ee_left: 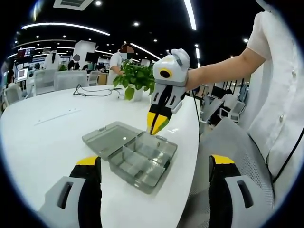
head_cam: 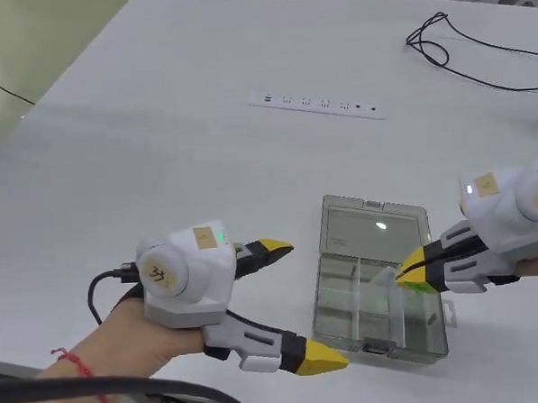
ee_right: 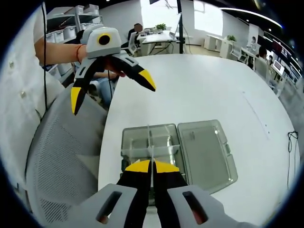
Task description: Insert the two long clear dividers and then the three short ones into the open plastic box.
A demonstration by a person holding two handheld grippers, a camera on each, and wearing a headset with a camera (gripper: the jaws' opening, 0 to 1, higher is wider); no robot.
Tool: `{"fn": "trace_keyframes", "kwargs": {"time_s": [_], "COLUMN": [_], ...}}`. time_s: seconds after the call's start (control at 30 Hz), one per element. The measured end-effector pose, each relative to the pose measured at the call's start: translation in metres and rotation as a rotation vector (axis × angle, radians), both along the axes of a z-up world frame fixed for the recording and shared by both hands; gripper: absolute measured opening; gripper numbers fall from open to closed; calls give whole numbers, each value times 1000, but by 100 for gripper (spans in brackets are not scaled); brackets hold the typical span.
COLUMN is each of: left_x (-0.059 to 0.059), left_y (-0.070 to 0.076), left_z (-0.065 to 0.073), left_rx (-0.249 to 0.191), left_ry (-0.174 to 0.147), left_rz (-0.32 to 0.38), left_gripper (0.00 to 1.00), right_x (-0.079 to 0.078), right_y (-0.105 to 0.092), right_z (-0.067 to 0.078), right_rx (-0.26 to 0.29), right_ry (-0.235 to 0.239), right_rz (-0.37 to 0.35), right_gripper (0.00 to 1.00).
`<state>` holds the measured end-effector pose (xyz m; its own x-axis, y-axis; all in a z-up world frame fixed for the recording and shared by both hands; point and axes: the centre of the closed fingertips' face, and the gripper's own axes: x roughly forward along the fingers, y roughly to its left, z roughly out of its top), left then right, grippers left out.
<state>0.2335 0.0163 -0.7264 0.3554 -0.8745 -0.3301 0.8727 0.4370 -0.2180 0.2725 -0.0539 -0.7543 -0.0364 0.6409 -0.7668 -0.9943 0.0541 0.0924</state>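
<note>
Head view: our right gripper [head_cam: 410, 273] is pinching a clear divider [head_cam: 386, 286] over the open box [head_cam: 374, 232] on the worktop [head_cam: 157, 126]. Left gripper [head_cam: 303, 302] is spread wide beside it, holding nothing.

Your left gripper [head_cam: 300, 302], white-bodied with black jaws and yellow tips, sits at the lower left of the head view. Its jaws are spread wide, tips pointing right. Your left hand [head_cam: 136, 339] grips its body from below. Your right gripper [head_cam: 410, 272], of the same build, enters from the right edge, tips pointing left, jaws closed on a thin clear plastic divider [ee_right: 150, 142]. In the left gripper view, your bare right forearm [ee_left: 221, 71] reaches in from the upper right.
</note>
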Motion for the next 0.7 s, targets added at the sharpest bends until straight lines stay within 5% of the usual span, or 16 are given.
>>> {"fn": "trace_keyframes", "kwargs": {"time_s": [0.13,0.7], "left_x": [0,-1], "left_y": [0,0], "left_z": [-1,-2], "left_rx": [-1,-8], "left_ry": [8,15], "left_rz": [1,1], "left_gripper": [95,94], "right_x": [-4,-6], "right_y": [1,8], "right_z": [0,-8], "right_rx": [-8,-9], "right_ry": [16,-49], "right_rz": [2,67], "right_gripper": [3,2]}}
